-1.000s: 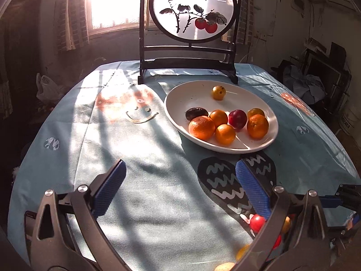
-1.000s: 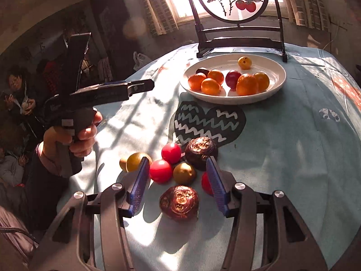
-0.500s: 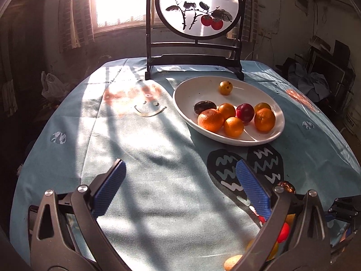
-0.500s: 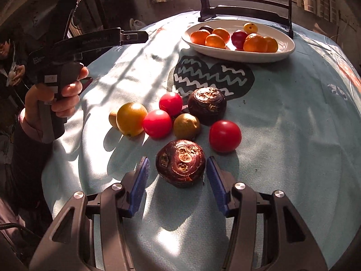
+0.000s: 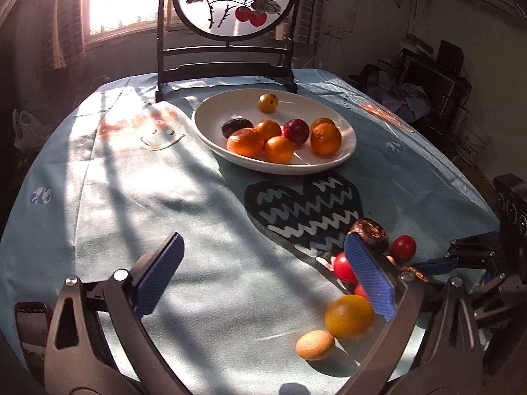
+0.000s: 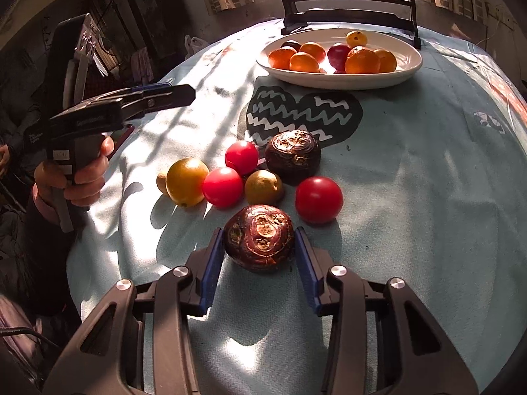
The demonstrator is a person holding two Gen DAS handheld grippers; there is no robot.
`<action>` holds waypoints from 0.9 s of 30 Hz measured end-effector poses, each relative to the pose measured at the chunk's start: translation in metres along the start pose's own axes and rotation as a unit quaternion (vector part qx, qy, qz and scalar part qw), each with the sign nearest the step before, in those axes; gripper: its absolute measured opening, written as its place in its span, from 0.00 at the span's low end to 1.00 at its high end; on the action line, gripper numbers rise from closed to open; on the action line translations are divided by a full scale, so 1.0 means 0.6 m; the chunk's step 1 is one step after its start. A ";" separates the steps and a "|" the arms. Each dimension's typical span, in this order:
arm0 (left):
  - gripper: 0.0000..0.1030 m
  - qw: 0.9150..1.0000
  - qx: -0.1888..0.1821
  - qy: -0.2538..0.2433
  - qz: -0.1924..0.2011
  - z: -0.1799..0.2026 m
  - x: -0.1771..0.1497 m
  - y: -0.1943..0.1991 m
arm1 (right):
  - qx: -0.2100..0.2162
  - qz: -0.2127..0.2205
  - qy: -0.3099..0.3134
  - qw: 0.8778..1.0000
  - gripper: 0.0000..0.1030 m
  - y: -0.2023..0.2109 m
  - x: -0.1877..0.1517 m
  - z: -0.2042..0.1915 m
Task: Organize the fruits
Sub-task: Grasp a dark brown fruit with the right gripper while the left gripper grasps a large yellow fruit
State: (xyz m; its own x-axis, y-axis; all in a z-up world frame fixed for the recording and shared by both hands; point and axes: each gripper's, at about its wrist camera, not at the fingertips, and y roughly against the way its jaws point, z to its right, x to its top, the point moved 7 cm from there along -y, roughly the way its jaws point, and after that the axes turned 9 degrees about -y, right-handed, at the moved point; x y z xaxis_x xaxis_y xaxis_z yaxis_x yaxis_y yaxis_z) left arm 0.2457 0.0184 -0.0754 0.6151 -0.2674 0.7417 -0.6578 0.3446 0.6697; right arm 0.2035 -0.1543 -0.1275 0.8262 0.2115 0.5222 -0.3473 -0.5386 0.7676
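Several loose fruits lie on the blue cloth: red tomatoes (image 6: pixel 318 199), a yellow-orange fruit (image 6: pixel 187 181) and two dark brown ones. My right gripper (image 6: pixel 258 256) has the nearer dark brown fruit (image 6: pixel 260 238) between its blue pads. Its jaws are closing and both pads touch the fruit's sides. The white plate (image 6: pixel 408 69) behind holds oranges and a dark red fruit. My left gripper (image 5: pixel 263 243) stands open over bare cloth, with the yellow-orange fruit (image 5: pixel 349 316) and a small pale one (image 5: pixel 314 345) by its right finger. The plate (image 5: pixel 210 138) is beyond it.
A round painted screen on a black stand (image 5: pixel 230 0) rises behind the plate. A dark heart print (image 6: pixel 303 112) marks the cloth between plate and loose fruits. A person's hand (image 6: pixel 85 171) holds the left gripper at the table's left edge.
My right gripper has come forward around the near dark brown fruit and its jaws have narrowed onto it. The left gripper has swung and dipped, bringing the loose fruits further into its view.
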 end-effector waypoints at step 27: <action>0.42 0.978 -0.109 -0.157 -0.086 0.124 -0.075 -0.034 | 0.003 -0.002 -0.005 1.000 0.42 -0.002 0.000 0.000</action>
State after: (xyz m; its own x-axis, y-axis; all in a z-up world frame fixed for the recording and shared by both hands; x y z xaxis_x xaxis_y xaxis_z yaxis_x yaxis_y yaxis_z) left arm 0.1989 -0.0435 -0.1196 0.5219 -0.5892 0.6168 -0.4274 0.4451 0.7869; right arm 0.2042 -0.1536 -0.1284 0.8318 0.2065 0.5152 -0.3413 -0.5417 0.7682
